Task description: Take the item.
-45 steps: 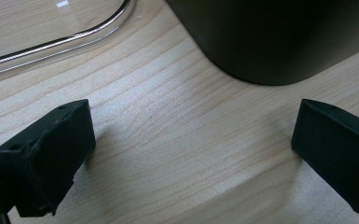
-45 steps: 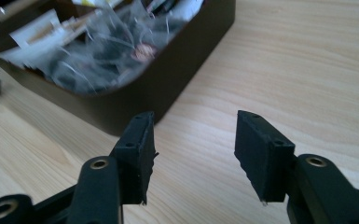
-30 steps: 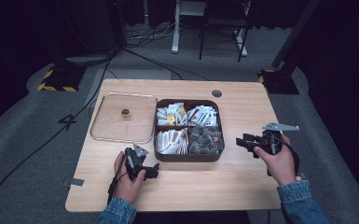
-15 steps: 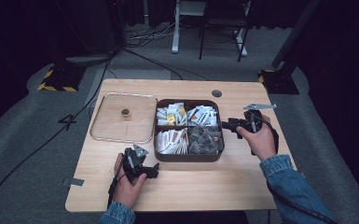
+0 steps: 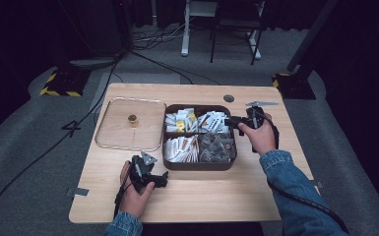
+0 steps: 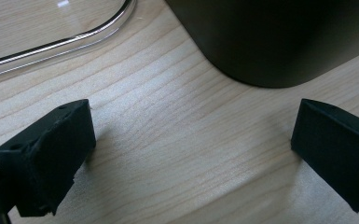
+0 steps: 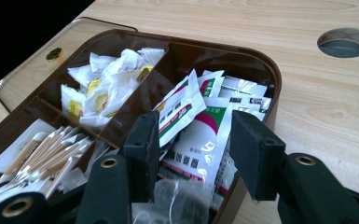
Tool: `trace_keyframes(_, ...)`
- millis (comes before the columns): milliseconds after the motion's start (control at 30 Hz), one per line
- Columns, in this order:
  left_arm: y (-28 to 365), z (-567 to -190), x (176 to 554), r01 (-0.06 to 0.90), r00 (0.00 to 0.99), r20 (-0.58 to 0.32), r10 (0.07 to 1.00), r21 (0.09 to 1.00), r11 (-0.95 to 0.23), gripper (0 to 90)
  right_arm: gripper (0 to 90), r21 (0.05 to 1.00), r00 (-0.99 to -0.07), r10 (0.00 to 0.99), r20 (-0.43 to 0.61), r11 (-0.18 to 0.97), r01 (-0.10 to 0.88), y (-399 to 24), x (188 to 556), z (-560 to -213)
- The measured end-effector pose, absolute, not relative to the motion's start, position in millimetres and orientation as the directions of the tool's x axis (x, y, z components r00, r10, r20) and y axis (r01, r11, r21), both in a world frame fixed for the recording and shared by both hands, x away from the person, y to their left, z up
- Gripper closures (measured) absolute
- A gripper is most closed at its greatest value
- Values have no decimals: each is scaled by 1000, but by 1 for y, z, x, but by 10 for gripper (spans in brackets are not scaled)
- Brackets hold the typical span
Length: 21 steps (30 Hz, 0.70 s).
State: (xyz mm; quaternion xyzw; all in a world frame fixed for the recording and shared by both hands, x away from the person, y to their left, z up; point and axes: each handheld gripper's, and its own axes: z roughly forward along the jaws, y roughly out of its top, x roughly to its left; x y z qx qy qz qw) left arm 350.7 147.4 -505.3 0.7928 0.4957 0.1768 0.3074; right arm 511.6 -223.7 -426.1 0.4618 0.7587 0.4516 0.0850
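- Sachets with red-and-green print [image 7: 200, 140]: we list a loose stack in the far right compartment of the brown divided tray [image 5: 199, 165], which sits mid-table beside its clear lid [image 5: 109, 132].
- Right gripper [image 7: 193, 144]: we see it poised over that stack, jaws partly apart, one white sachet standing between them; we cannot see the pads pressing on it, so we count nothing as held.
- Left gripper [image 6: 189, 154]: we note its jaws wide apart on bare tabletop, near the tray's front corner, holding nothing.
- Risk, double pick: we judge the overlapping sachets likely to come up in twos, since they lean on one another.
- Risk, slip: we expect glossy film pinched by an edge to slide out.
- Risk, snag: we think the left jaw, close to the divider wall, may catch and shift the tray.
- Writing: we see small dark lettering on the sachets, too fine to read; no brand is legible.
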Motion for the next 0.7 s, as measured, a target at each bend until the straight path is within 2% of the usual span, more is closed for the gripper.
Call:
trace_keyframes(100,147,-505,351,678,446,-25,895,662,-320,1,544,760,-552,782,288,164,629,-222,515,-427)
trace_keyframes(267,147,-505,351,678,446,-26,895,662,-319,1,593,720,-497,780,381,87,688,-216,522,-424)
trace_keyframes(700,147,-505,351,678,446,-26,895,662,-319,0,591,669,-480,800,360,137,731,-194,537,-435)
